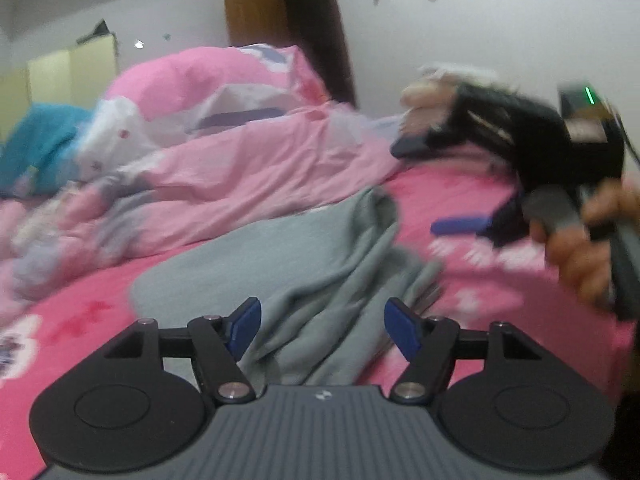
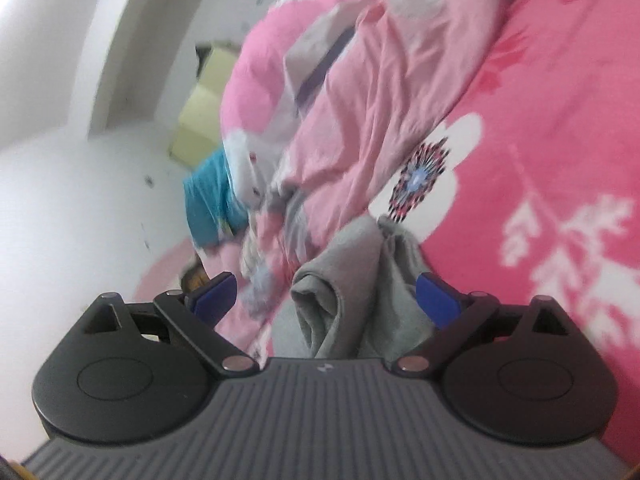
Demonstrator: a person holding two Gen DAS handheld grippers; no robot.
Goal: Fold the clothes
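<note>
A grey garment (image 1: 296, 264) lies crumpled on the pink flowered bed sheet (image 1: 480, 280). My left gripper (image 1: 323, 330) hovers just over its near edge, open, and its blue pads (image 1: 244, 328) stand well apart without pressing the cloth. In the right wrist view the garment (image 2: 360, 292) shows as a bunched fold between the wide-apart pads (image 2: 438, 300) of my right gripper (image 2: 326, 300), which is open and rolled on its side. The left wrist view shows the right gripper (image 1: 436, 186) blurred at the right, held by a hand (image 1: 580, 248), with nothing in its fingers.
A rumpled pink and white quilt (image 1: 240, 152) is heaped across the back of the bed, with a teal cloth (image 1: 36, 148) at its left end. Behind stand a brown door (image 1: 288, 20), pale yellow cabinets (image 1: 60, 72) and a white wall.
</note>
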